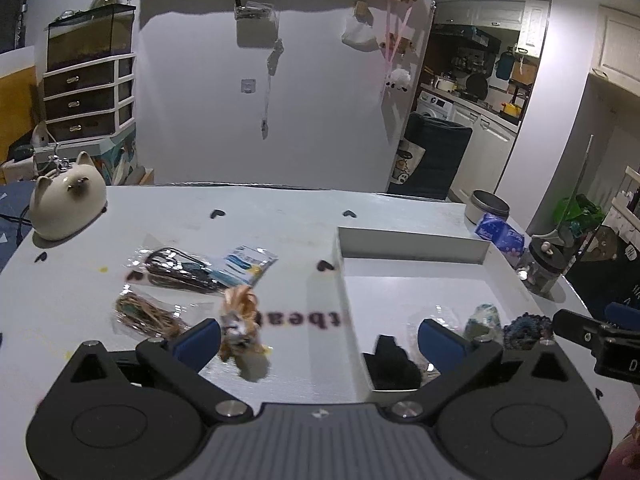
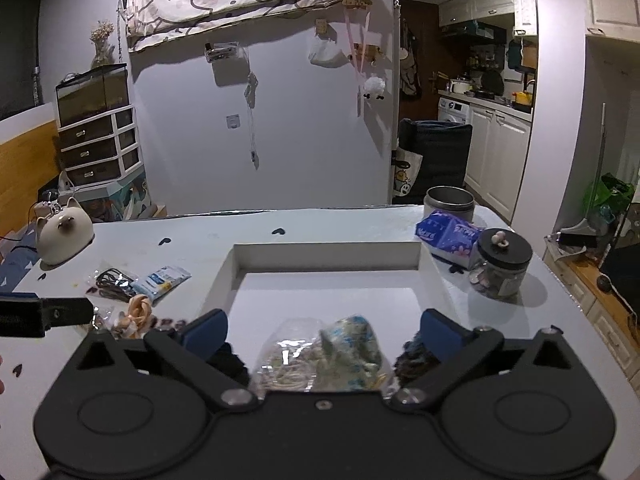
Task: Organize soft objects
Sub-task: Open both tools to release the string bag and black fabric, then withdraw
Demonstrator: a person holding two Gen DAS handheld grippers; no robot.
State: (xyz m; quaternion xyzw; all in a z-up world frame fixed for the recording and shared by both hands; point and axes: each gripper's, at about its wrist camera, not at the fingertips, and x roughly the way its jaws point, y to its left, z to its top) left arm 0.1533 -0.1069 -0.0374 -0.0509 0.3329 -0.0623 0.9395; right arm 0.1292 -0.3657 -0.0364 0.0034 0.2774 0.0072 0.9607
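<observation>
While both grippers, left gripper (image 1: 320, 338) and right gripper (image 2: 322, 330), gaped wide and empty, sorting continued; next, the orange scrunchie (image 1: 240, 322) at lower centre needed grasping for the tray (image 1: 412, 276).

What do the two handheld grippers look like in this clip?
Both alike. The left gripper and right gripper have matte black bodies with round covers, triangular cut-outs, silver screws, a grey centre plate, and blue pads on black fingers. No cables or sleeves visible.

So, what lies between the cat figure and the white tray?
Three clear packets and an orange scrunchie lie on the table, seen in the left wrist view.
</observation>
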